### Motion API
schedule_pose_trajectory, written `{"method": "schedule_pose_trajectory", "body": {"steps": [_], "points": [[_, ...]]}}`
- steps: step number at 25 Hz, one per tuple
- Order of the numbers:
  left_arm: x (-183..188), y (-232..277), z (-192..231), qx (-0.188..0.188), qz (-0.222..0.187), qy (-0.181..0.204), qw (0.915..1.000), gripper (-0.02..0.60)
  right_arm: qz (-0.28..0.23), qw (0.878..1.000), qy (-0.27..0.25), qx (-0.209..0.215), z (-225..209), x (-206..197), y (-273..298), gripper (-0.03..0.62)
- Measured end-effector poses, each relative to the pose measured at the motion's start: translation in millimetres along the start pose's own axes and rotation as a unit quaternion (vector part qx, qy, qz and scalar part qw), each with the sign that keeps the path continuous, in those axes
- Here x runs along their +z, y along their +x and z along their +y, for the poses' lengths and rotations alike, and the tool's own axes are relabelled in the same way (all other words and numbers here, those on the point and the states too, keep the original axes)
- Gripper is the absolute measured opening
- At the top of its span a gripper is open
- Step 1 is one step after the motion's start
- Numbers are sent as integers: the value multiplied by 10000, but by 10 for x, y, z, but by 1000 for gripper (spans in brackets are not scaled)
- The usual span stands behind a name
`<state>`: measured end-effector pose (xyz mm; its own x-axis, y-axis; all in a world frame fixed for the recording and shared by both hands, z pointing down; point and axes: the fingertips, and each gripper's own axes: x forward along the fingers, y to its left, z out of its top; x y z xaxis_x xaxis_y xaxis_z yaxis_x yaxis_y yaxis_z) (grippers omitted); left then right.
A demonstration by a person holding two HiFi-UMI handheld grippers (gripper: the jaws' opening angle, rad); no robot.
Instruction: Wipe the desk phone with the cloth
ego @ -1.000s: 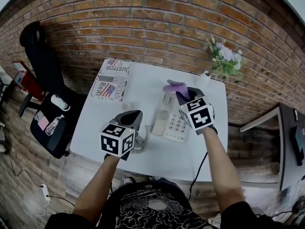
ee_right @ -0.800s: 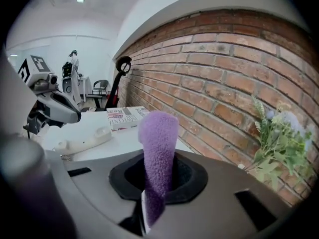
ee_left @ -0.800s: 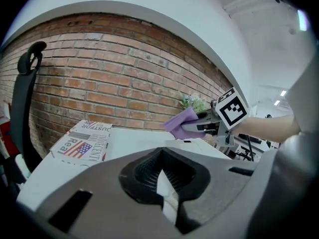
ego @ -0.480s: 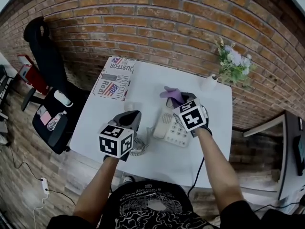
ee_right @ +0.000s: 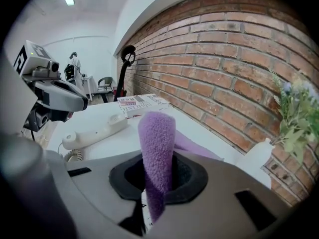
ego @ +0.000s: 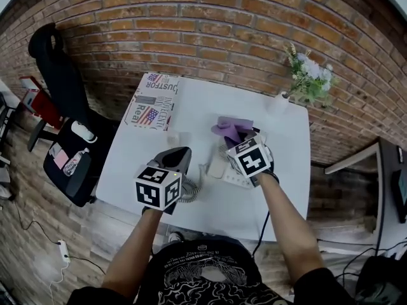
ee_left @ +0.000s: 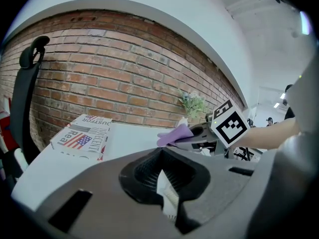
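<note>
The white desk phone [ego: 234, 179] sits mid-table, its base mostly hidden under my right gripper [ego: 236, 138]. Its handset [ego: 217, 166] lies on the table beside the base, also visible as the handset [ee_right: 94, 130] with a coiled cord [ee_right: 74, 156]. My right gripper [ee_right: 157, 178] is shut on a purple cloth [ee_right: 157, 138], which hangs over the phone's far end as the purple cloth [ego: 232, 128]. My left gripper [ego: 180, 155] hovers left of the handset, jaws together and holding nothing. In the left gripper view, my left gripper [ee_left: 162, 176] faces the cloth [ee_left: 174, 133].
A flag-print box [ego: 151, 101] lies at the table's far left corner. A white vase with flowers [ego: 304, 76] stands at the far right corner against the brick wall. A black office chair [ego: 63, 113] stands left of the white table [ego: 127, 164].
My right gripper has drawn the cloth nearer across the phone, and it now covers most of the keypad. The left gripper has hardly moved.
</note>
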<state>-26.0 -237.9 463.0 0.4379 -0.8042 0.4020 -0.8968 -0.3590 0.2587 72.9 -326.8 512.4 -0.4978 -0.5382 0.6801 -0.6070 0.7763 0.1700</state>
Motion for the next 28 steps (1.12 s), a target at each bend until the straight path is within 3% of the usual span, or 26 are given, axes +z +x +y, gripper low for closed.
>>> {"method": "schedule_pose_trajectory", "body": {"steps": [28], "points": [[-207, -599, -60, -612, 25, 176, 9980, 5, 307, 9978, 539, -251, 928, -434, -360, 46]]}}
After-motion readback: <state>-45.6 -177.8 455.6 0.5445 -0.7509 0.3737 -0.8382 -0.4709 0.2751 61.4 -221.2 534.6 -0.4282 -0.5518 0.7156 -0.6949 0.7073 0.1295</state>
